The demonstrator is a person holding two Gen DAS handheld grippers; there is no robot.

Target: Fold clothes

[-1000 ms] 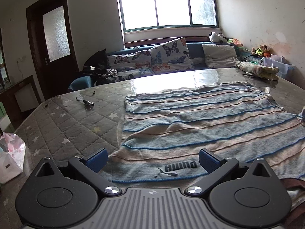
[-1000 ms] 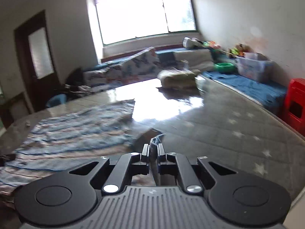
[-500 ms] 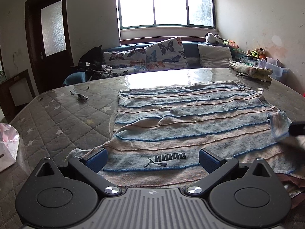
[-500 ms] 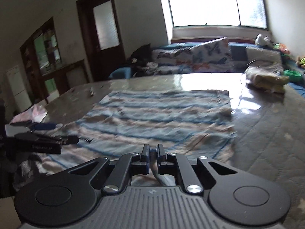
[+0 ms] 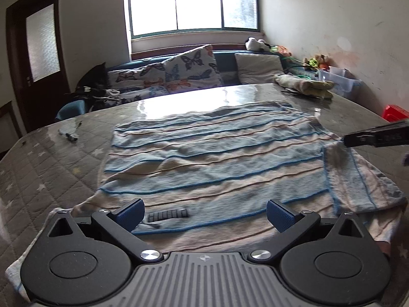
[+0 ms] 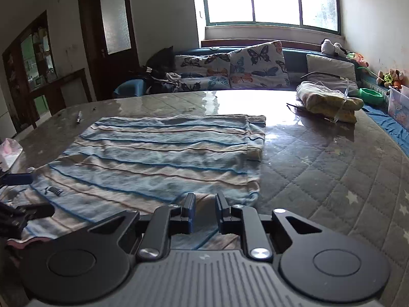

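Jaws of the right gripper (image 6: 205, 213) stand a little apart and have just been opening; cloth shows through the gap below them, but nothing is pinched between the blue pads. Jaws of the left gripper (image 5: 203, 211) stand wide apart and empty, hovering over the near hem of the striped shirt (image 5: 217, 158), with its dark printed logo (image 5: 167, 214) just ahead of the left pad.

From the left wrist view the right gripper's dark fingers enter at the right edge, their tip at a turned-over flap of the shirt's right side. The shirt lies spread flat on the surface (image 6: 332, 168), a soft, slightly rumpled knit in pale blue and beige bands edged with thin blue and brown lines. The surface is covered with a grey quilted cloth of diamond stitching and pale stars under a glossy clear sheet that mirrors the window.

Further back, a rolled yellowish bundle of fabric (image 6: 329, 101) rests near the far right edge, well apart from the shirt, and a small pen-like item (image 6: 79, 117) lies far left. Beyond stand butterfly-print cushions (image 6: 255, 64) on a blue sofa.
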